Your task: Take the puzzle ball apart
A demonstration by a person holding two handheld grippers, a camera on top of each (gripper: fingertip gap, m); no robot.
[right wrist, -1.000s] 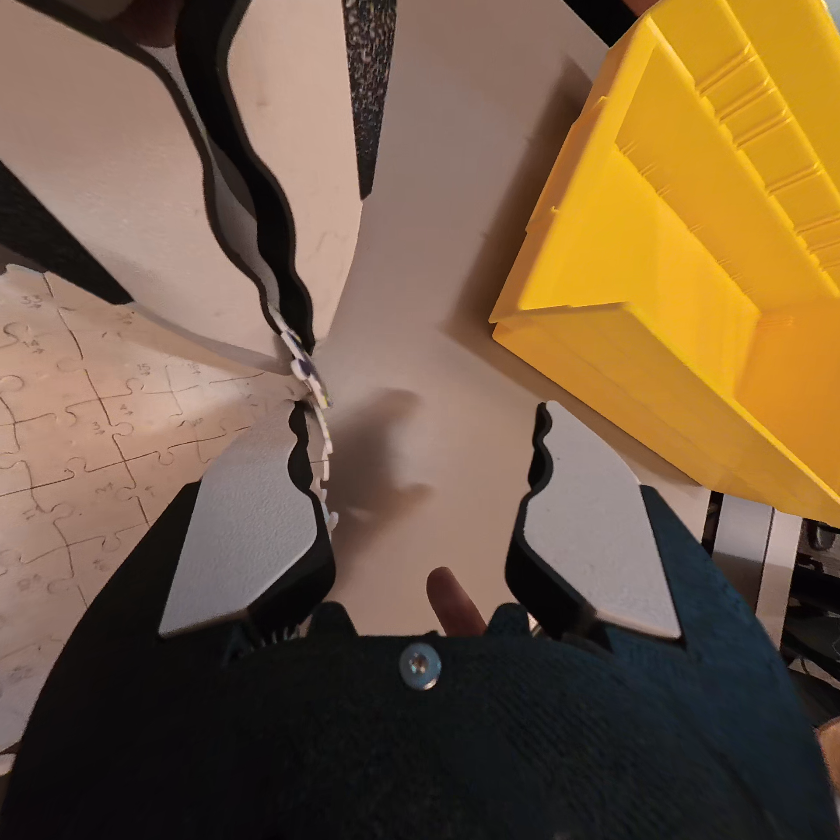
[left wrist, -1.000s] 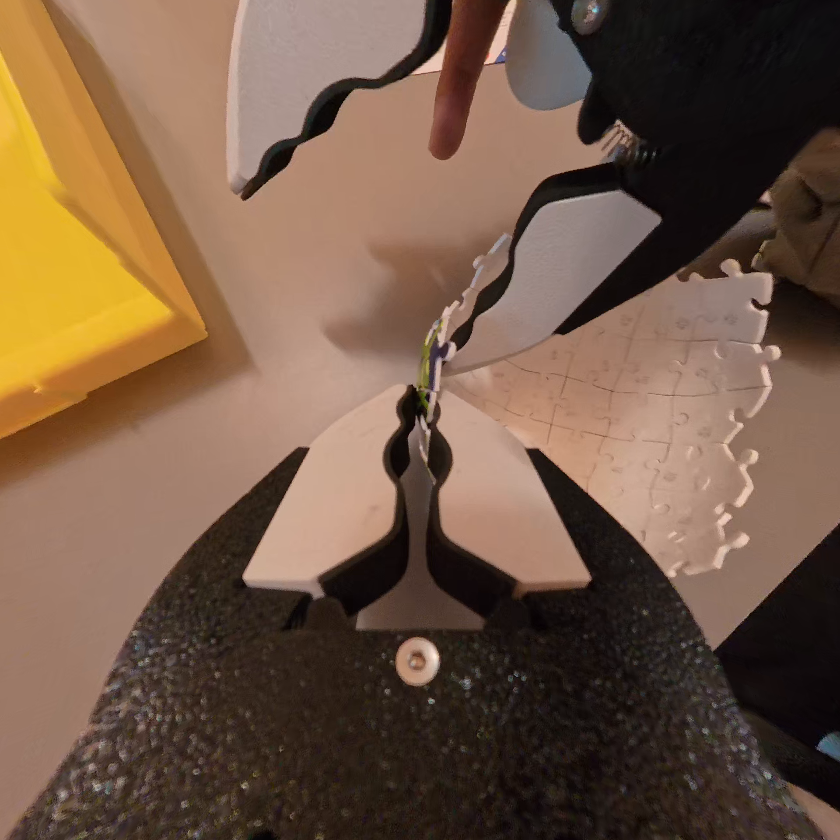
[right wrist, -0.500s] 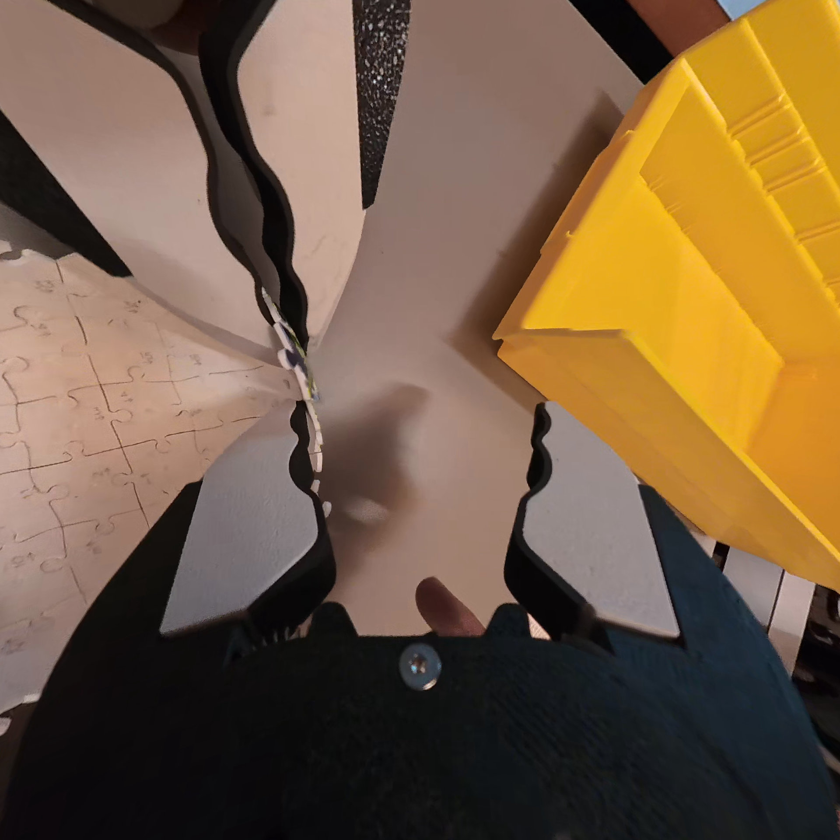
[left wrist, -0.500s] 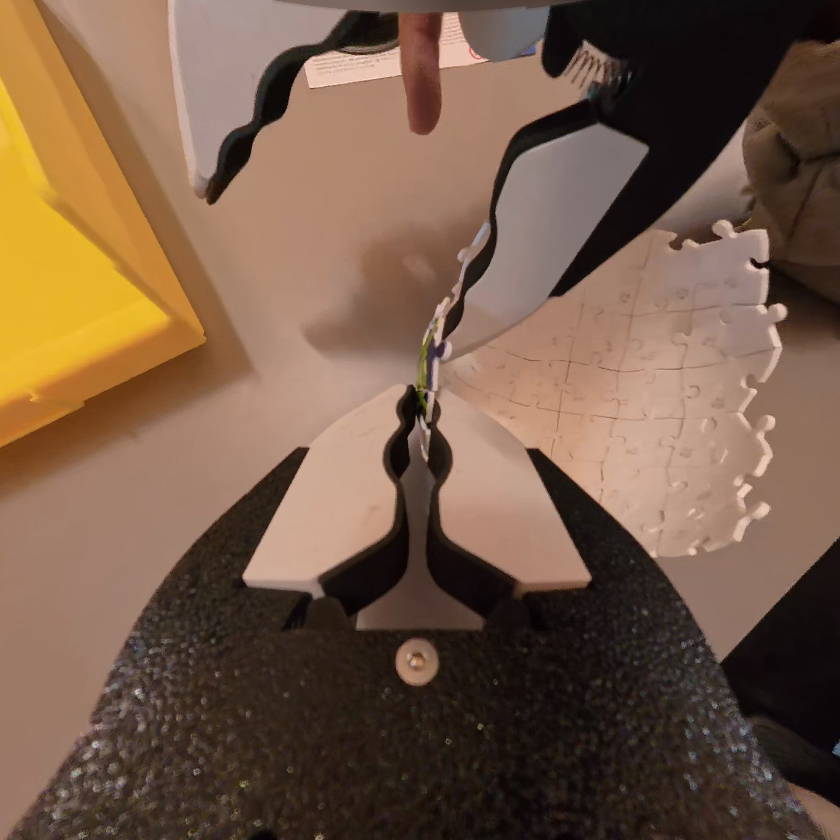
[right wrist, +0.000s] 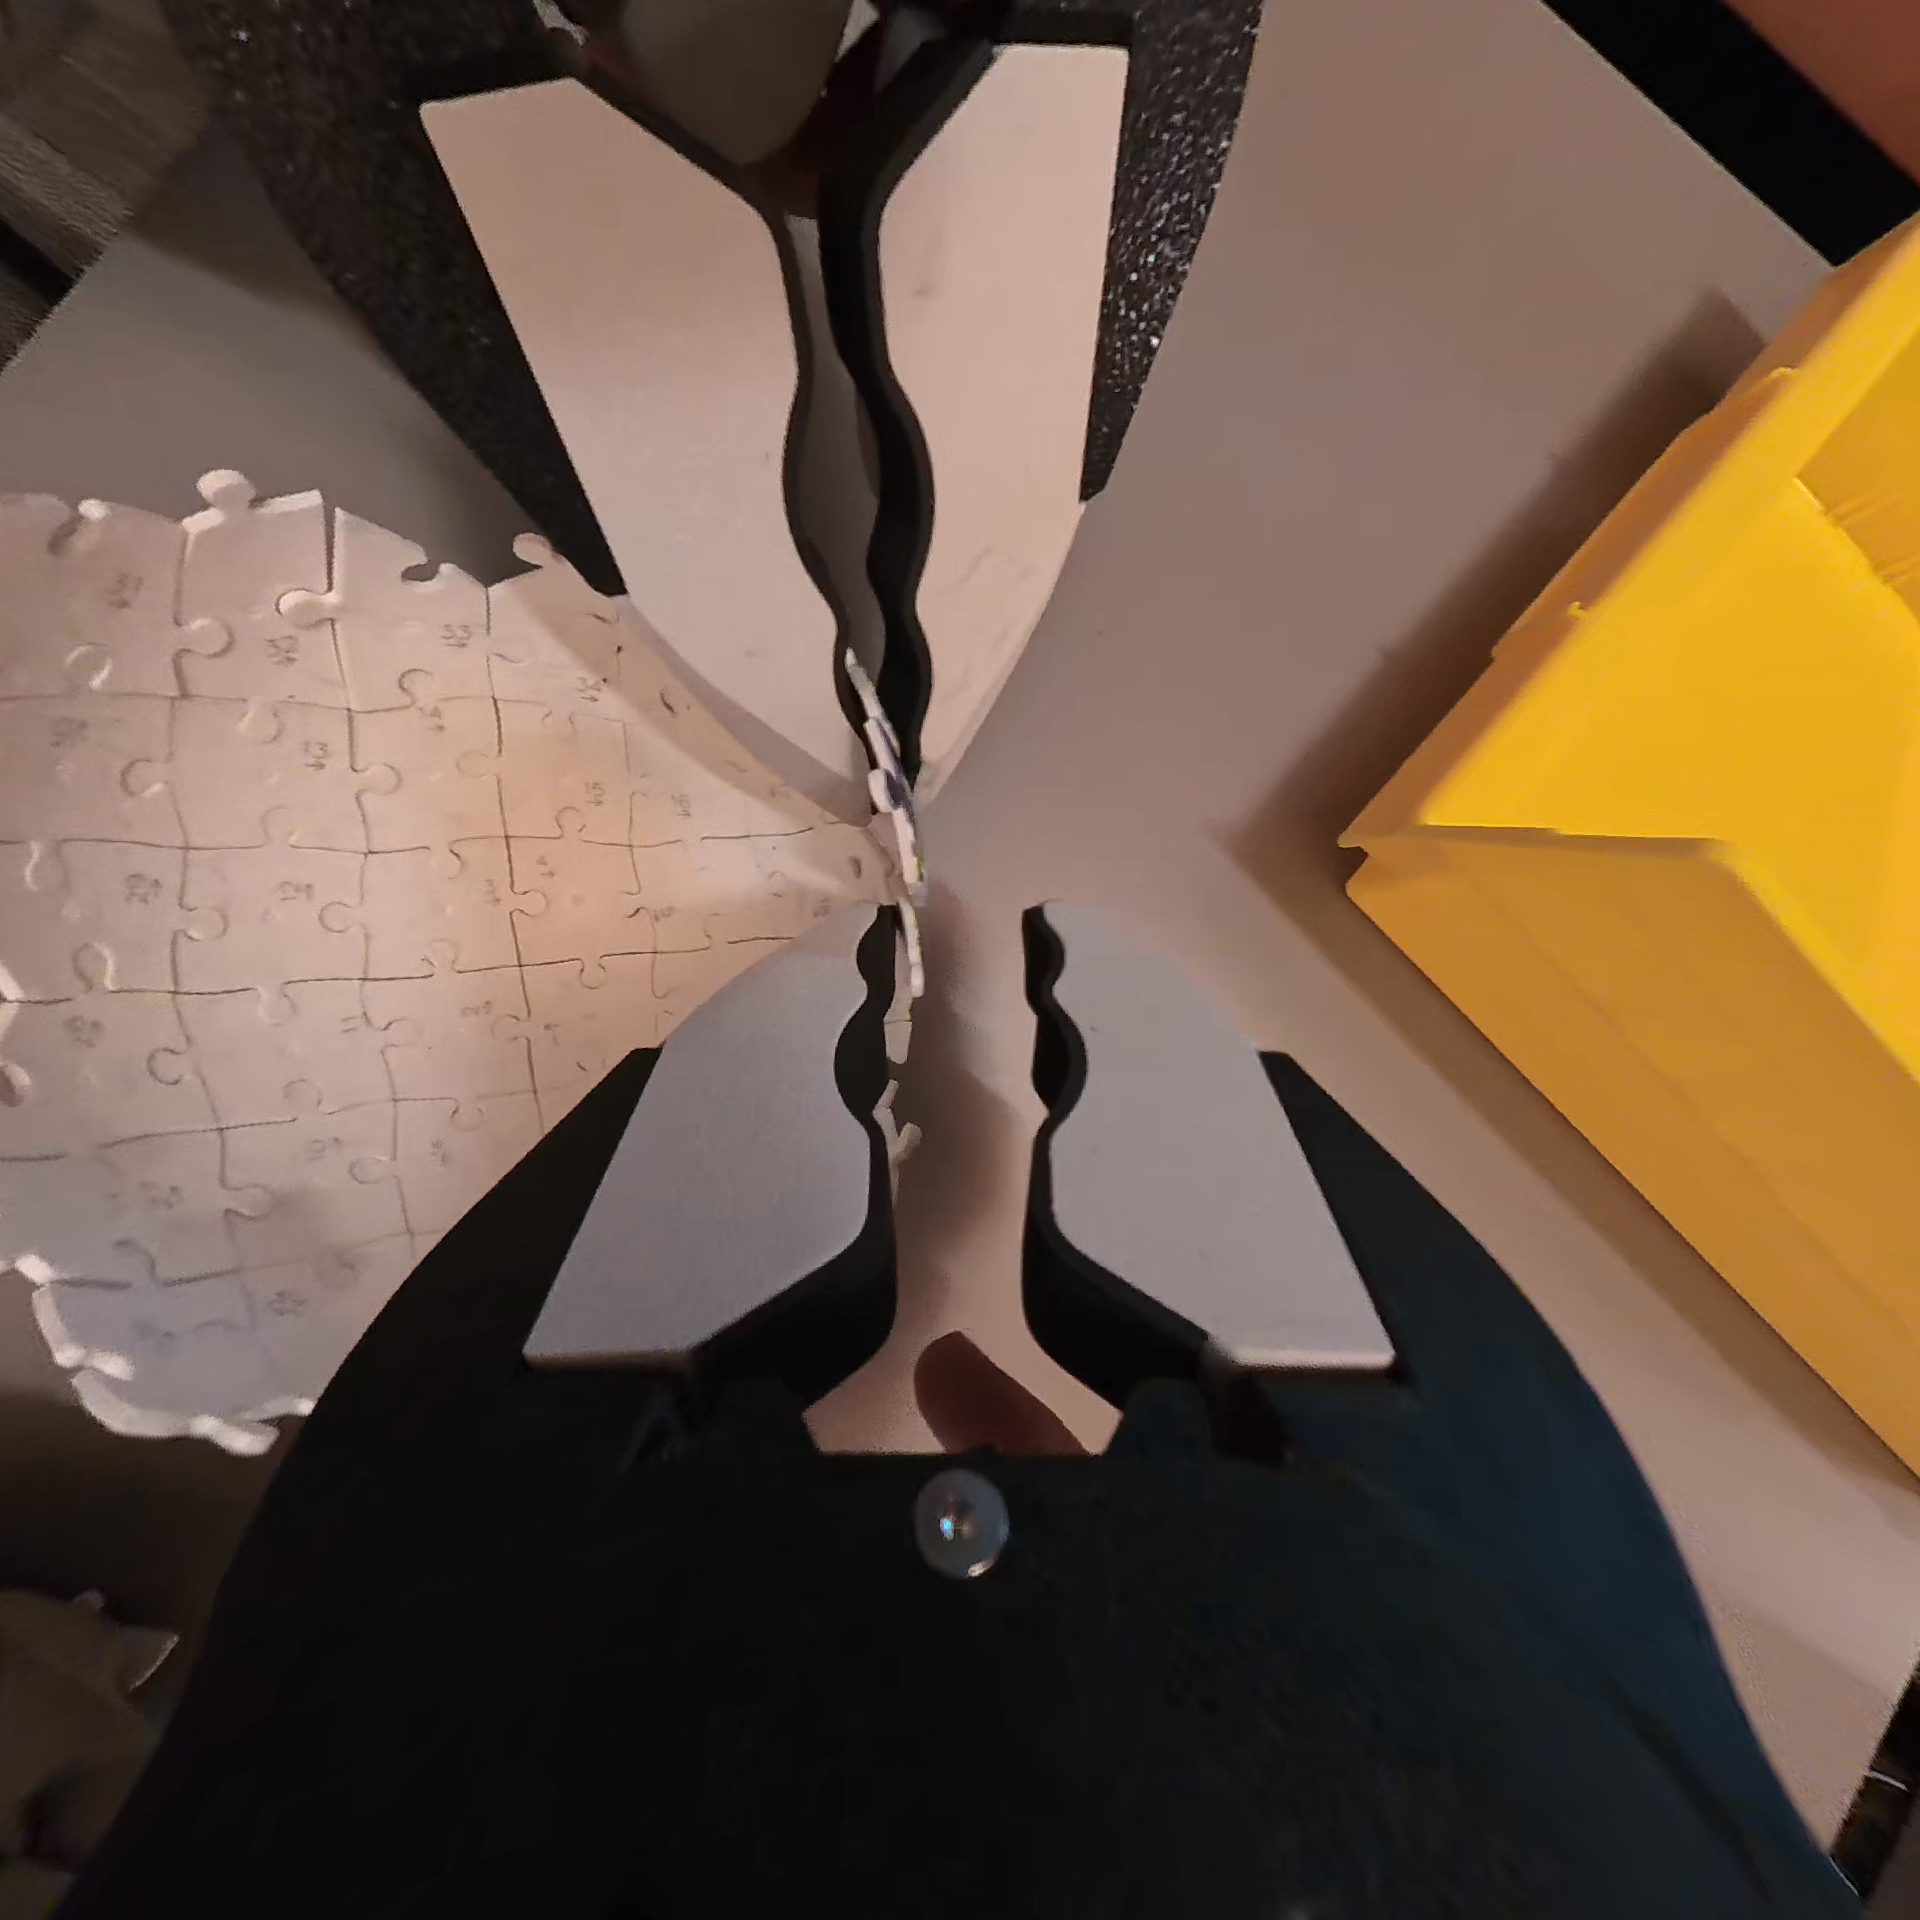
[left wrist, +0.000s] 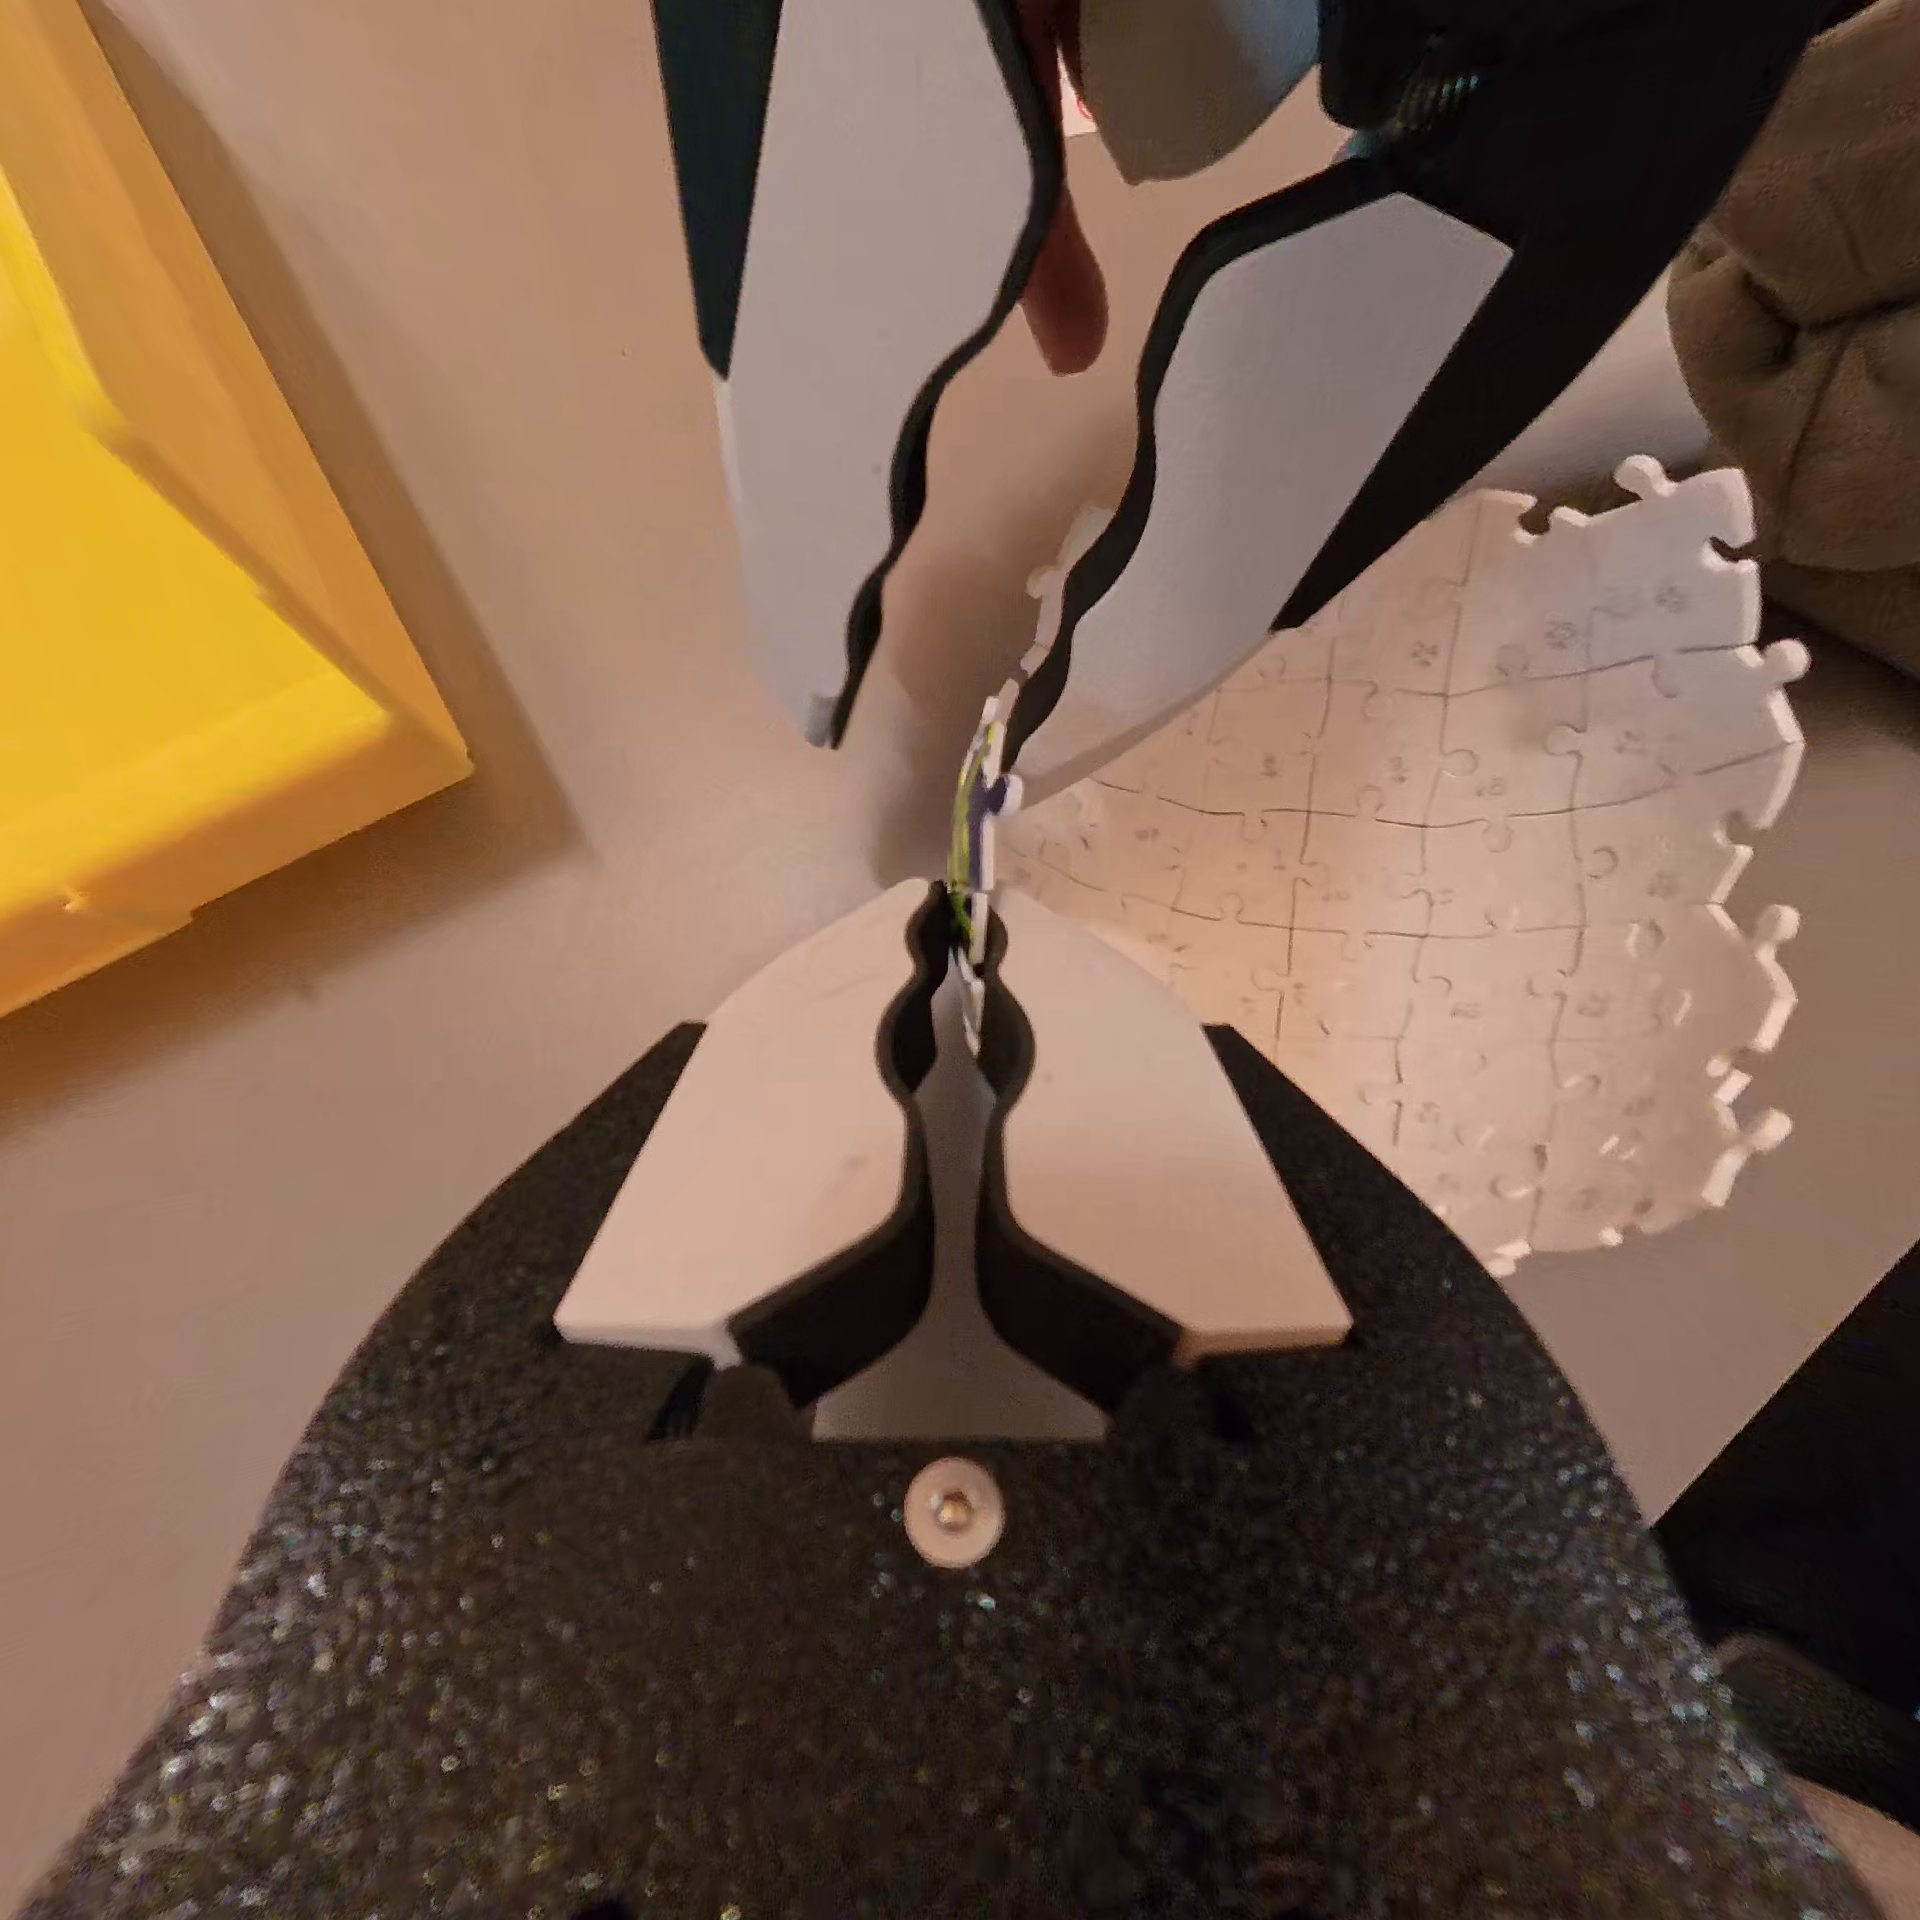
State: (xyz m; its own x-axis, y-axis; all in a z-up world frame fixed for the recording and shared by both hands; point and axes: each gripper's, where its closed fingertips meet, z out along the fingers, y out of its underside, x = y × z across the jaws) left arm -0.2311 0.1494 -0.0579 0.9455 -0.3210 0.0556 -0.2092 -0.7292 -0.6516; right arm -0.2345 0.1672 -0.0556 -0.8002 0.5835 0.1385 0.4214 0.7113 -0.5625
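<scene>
Puzzle ball [left wrist: 1455, 904] is no full sphere now; what shows is a curved shell of interlocked white pieces, blank inner side facing the cameras, small marks on most pieces, knobbed ragged outer edge; printed colour (blue, green-yellow) only visible along the thin rim at my fingertips; shell held up over the beige table [left wrist: 260, 1195], on the right in the left wrist view, on the left in the right wrist view [right wrist: 312, 883].

My left gripper [left wrist: 961, 914] is clamped on the shell's rim, tips pinched together with the rim between them; my right gripper [right wrist: 961, 925] comes at the same rim from the opposite side, narrowly parted; its left finger lies against the rim, the right finger [right wrist: 1174, 1195] stands clear, so no grip there.

Yellow plastic bin [right wrist: 1662, 883] sits on the table just beside the work, well clear of the shell; the part of its inside that shows holds nothing I can make out.
</scene>
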